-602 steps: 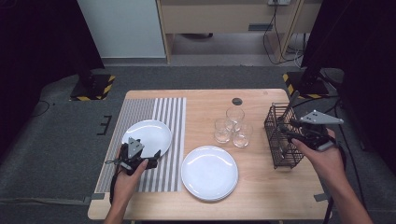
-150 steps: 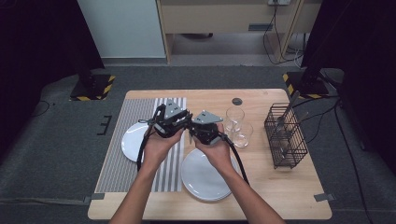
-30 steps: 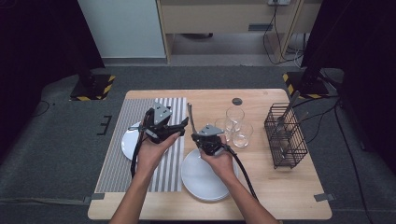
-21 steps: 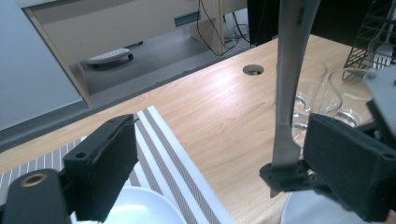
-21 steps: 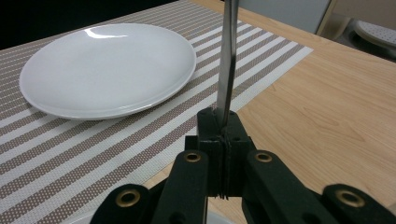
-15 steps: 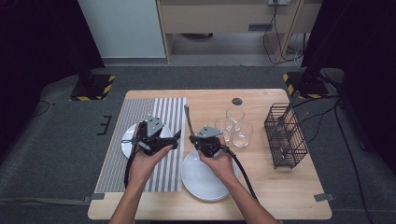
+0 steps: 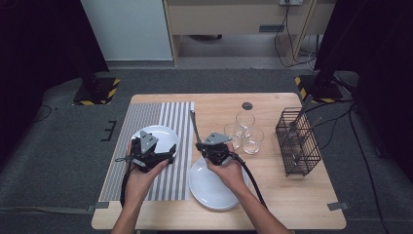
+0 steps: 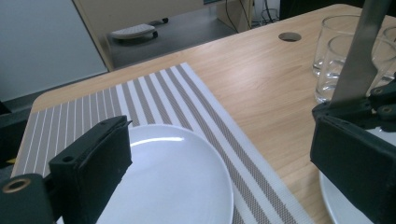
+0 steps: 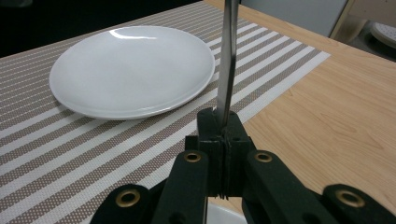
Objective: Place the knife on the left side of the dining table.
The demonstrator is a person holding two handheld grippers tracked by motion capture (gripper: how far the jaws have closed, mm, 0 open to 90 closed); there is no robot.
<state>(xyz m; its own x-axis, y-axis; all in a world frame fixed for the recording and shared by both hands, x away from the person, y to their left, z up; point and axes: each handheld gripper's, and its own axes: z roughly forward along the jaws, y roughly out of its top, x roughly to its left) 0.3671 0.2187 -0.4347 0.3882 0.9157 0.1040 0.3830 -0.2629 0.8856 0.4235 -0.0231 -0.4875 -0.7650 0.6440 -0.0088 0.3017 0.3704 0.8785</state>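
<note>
Metal utensil [image 7: 194,127], thin flat steel handle, identity of the far end can't be told: it's clamped at its lower end in the right gripper [image 7: 204,146], jaws pressed fully together on it, shaft pointing away from the person and up, over the edge of the striped placemat [image 7: 160,117]. In the right gripper view the utensil [image 9: 227,60] rises straight out of the closed pads of the right gripper [image 9: 219,135], with the white plate [image 9: 130,65] on the placemat [image 9: 56,154] behind it. Right gripper sits above the far rim of the second white plate [image 7: 214,187], which lies on bare wood just beside the mat. Left gripper [image 7: 168,157] is over the near right part of the plate [image 7: 160,136] on the mat, jaws have just been opening, now wide apart, nothing between them. Left gripper view: left gripper [image 8: 219,154] with the plate [image 8: 177,177] below the gap; the other gripper and the utensil [image 8: 357,60] show at right, apart from it. Three clear glasses [image 7: 243,131] cluster just beyond the right gripper, near but not touching. Black wire cutlery basket [image 7: 298,146] stands well apart at the right of the wooden table [image 7: 272,170], with cutlery standing in it. Round dark grommet [image 7: 247,106] near the far edge.
</note>
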